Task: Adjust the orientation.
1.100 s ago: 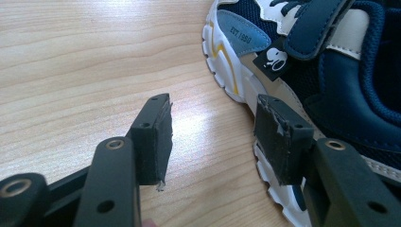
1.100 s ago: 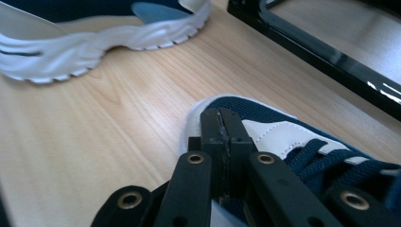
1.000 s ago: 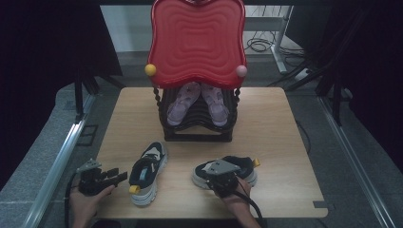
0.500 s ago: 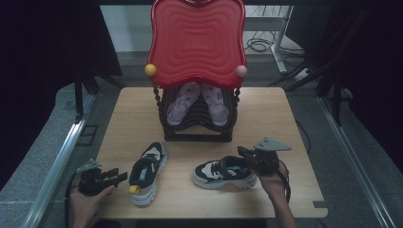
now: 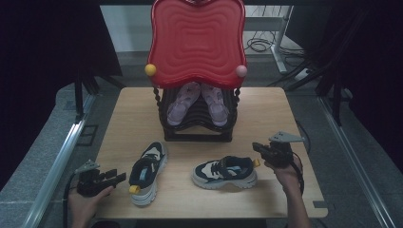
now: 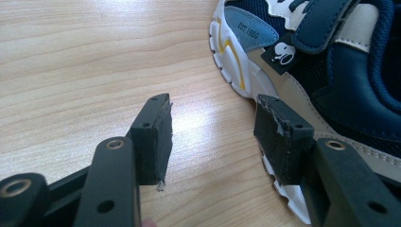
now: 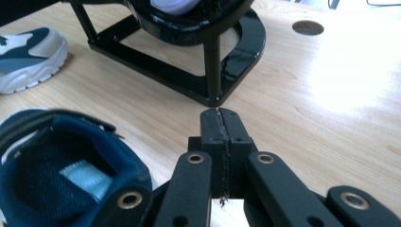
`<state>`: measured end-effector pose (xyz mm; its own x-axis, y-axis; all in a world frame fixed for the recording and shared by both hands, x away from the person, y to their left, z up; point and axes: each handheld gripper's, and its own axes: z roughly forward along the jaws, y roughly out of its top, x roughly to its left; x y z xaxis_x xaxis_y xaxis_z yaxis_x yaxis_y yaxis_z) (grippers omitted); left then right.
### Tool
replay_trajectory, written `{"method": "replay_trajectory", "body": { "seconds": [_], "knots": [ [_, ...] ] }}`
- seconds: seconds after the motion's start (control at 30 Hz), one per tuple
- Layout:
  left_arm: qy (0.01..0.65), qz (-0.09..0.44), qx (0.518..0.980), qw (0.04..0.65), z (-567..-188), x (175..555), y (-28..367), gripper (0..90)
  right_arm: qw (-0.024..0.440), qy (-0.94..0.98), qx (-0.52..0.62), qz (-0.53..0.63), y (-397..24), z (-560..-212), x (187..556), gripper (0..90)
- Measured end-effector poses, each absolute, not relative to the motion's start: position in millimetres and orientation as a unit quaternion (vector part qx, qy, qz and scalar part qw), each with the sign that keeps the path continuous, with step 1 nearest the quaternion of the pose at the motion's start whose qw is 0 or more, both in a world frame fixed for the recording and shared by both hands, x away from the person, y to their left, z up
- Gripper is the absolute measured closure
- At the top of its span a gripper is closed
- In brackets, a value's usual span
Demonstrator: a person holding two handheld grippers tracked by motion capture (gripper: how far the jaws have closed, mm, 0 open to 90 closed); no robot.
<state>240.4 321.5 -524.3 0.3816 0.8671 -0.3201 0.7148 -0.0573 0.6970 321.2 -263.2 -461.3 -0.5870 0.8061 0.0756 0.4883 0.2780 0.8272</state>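
Shoes on the table, both grippers empty.

Left shoe (image 5: 148, 172) and right shoe (image 5: 225, 172) lie near the front of the table (image 5: 266, 114), with the black rack (image 5: 197, 130) behind them. Left gripper (image 5: 116, 176) sits just left of its shoe, jaws wide apart, holding nothing. Right gripper (image 5: 258, 147) is by the right shoe's heel, jaws pressed together, holding nothing. Closed jaws might just push that shoe away and never grab it.

The two sneakers (image 5: 148, 172) (image 5: 225, 172) were navy, beige and white with yellow accents. The rack (image 5: 196, 118) was glossy black, its rippled top panel (image 5: 197, 40) red, with yellow (image 5: 150, 70) and pink (image 5: 241, 71) knobs. The worktop (image 5: 266, 109) was pale woodgrain.
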Motion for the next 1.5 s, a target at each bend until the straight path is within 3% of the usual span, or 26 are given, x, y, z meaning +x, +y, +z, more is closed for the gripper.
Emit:
{"method": "replay_trajectory", "body": {
  "seconds": [0.43,1.5],
  "knots": [
    [0.549,0.095,0.721,0.412,-525,241,321,47.4,0.150,0.819,0.366,0.415,-252,-474,310,90.0],
    [0.551,0.097,0.718,0.413,-525,241,325,47.3,0.170,0.837,0.344,0.389,-265,-472,255,90.0]
  ]
}}
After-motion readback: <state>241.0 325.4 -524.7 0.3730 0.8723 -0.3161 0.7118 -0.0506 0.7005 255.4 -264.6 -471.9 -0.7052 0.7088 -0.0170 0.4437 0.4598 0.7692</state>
